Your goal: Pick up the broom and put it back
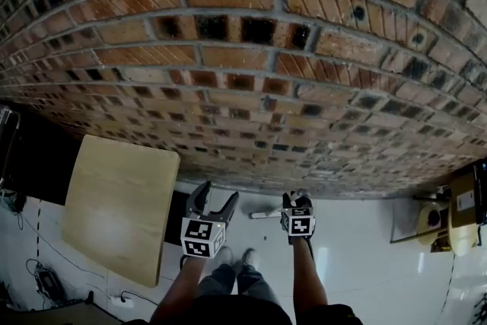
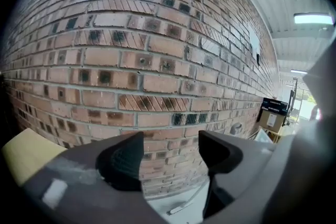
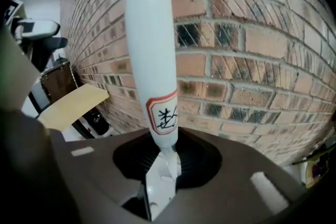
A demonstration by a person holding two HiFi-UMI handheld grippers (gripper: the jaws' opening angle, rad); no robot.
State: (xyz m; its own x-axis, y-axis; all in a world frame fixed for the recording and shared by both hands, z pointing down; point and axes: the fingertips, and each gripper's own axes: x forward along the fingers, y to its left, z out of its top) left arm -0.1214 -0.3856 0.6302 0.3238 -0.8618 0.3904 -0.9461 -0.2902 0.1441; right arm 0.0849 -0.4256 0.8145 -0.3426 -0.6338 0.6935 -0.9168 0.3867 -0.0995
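Note:
A white broom handle (image 3: 152, 60) with a red-bordered label stands up between the jaws of my right gripper (image 3: 165, 157), which is shut on its narrow lower end. In the head view the right gripper (image 1: 297, 198) is held over the white floor near the wall, and the pale handle (image 1: 266, 215) sticks out to its left. The broom's head is not in sight. My left gripper (image 1: 217, 194) hangs beside it, jaws open and with nothing in them. In the left gripper view, the left gripper (image 2: 169, 149) faces the bricks, with the pale handle (image 2: 186, 204) low between the jaws, beyond them.
A brick wall (image 1: 243, 87) fills the front. A light wooden table (image 1: 114, 202) stands at the left with a dark object (image 1: 176, 217) next to it. Cables (image 1: 38, 270) lie on the floor at far left. Boxes and yellow items (image 1: 456, 217) sit at the right edge.

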